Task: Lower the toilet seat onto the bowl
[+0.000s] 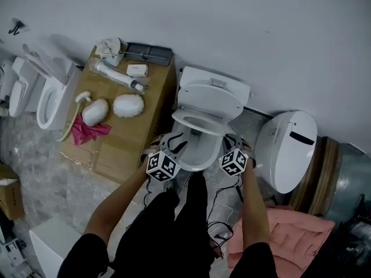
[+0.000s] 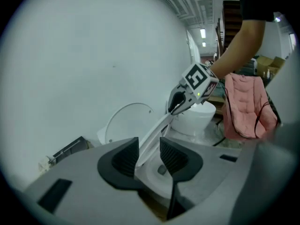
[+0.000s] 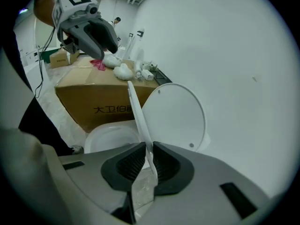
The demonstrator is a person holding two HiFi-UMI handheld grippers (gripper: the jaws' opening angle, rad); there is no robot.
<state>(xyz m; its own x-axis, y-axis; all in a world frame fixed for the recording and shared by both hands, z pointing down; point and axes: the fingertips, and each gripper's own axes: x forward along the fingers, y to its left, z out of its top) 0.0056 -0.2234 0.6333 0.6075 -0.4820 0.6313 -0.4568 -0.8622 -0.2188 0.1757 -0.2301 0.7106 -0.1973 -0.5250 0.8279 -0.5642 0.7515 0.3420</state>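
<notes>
Toilet seat (image 3: 138,111) hangs tilted above the bowl (image 3: 110,135), hinge at the bowl's far end, its right rim clenched in my right hand-held gripper (image 3: 149,156), while my left hand-held gripper (image 2: 149,150) straddles the left rim, released.

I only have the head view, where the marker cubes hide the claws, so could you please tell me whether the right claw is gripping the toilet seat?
Observer: Yes, the right claw is closed on the edge of the toilet seat.
Operator: Thank you; and the left one?
Observer: The left claw is open; the seat's edge runs through it, unpinched.
Operator: Is the seat down?
Observer: No, it stands tilted above the bowl, the lid upright behind it.
</notes>
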